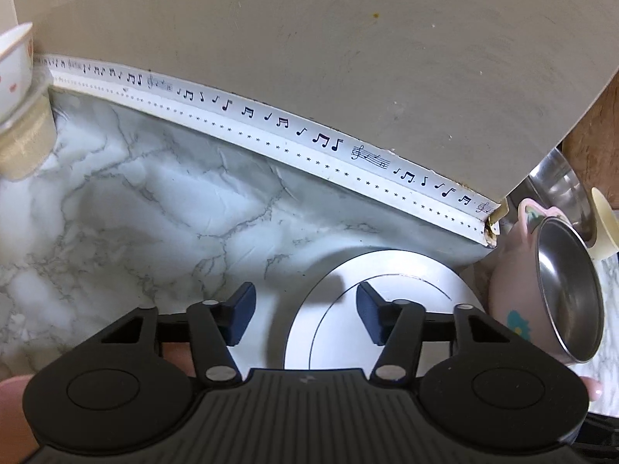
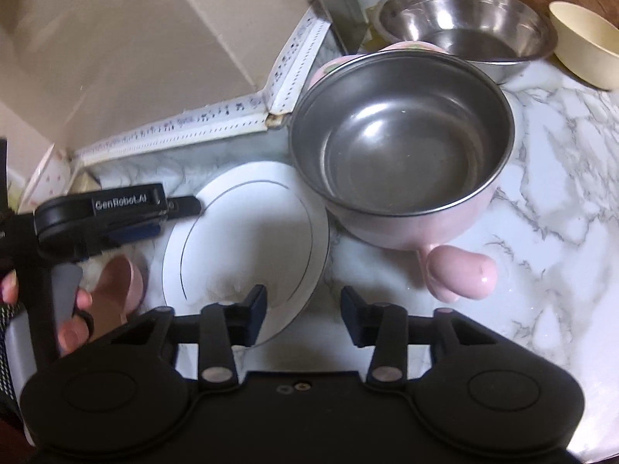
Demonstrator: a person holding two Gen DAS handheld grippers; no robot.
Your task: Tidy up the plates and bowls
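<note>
A white plate (image 1: 371, 290) with a thin dark ring lies flat on the marble counter; it also shows in the right wrist view (image 2: 251, 239). My left gripper (image 1: 305, 315) is open, its jaws standing astride the plate's left edge just above it. It shows from the side in the right wrist view (image 2: 170, 208). A pink bowl with a steel liner and a stubby handle (image 2: 402, 147) stands right of the plate, touching its rim; it also shows in the left wrist view (image 1: 561, 290). My right gripper (image 2: 303, 317) is open and empty, over the plate's near right edge.
A large steel bowl (image 2: 464, 23) and a cream bowl (image 2: 588, 42) stand behind the pink bowl. A white patterned bowl (image 1: 13, 73) sits on a clear cup at the far left. A beige wall with music-note trim (image 1: 271, 120) borders the counter.
</note>
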